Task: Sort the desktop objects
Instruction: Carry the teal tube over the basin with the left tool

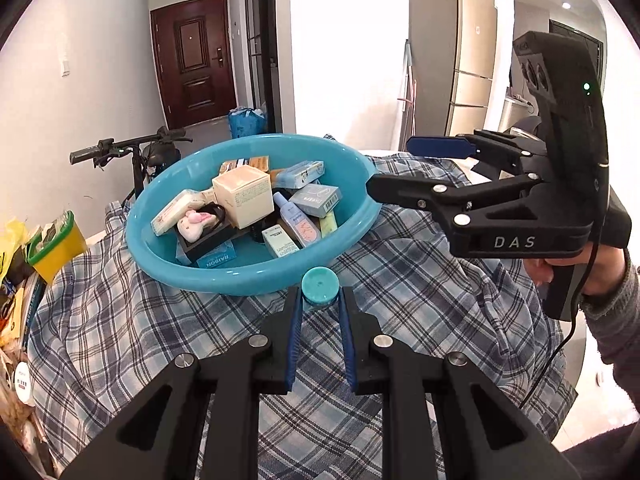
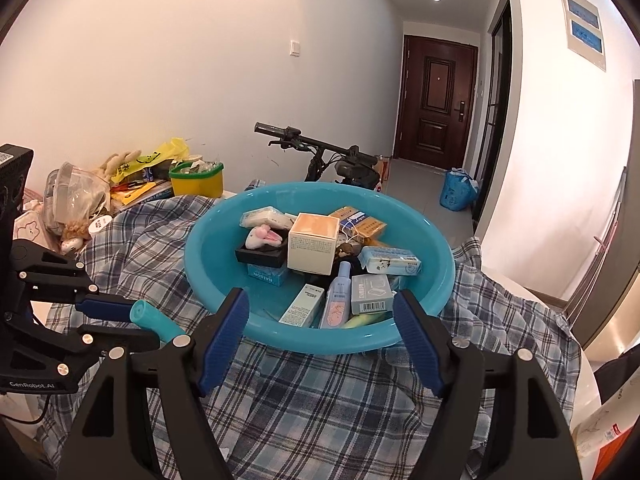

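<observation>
At the far left of the table, a yellow tub with a green rim [image 2: 196, 181] sits among loose clutter against the wall, well apart from the sorting.

Next comes the left gripper [image 1: 319, 300]. Its jaws are drawn in narrow around a teal-capped bottle [image 1: 319, 287], the blue pads [image 1: 295, 332] pressing on either side of the bottle just below the cap. In the left wrist view the cap faces the camera from right at the tips of the jaws, just short of the basin's near rim. In the right wrist view the same bottle [image 2: 154, 320] pokes out tilted from between those jaws, low over the plaid cloth [image 2: 320, 408] and just beside the basin's left wall.

In the middle, the teal basin [image 2: 224, 240] rests on the cloth that covers the table. It is heaped with small goods: a cream carton [image 2: 312, 245] standing tallest, a black tray carrying a pink-and-white plush toy [image 2: 264, 237], a pale blue spray bottle [image 2: 339, 298], and several slim boxes lying flat around them.

Further right, the right gripper [image 2: 322, 334] hangs over the cloth at the basin's near rim with its jaws spread wide and nothing between them; in the left wrist view it [image 1: 394, 170] reaches in from the right, its tips at the basin's right edge.
</observation>
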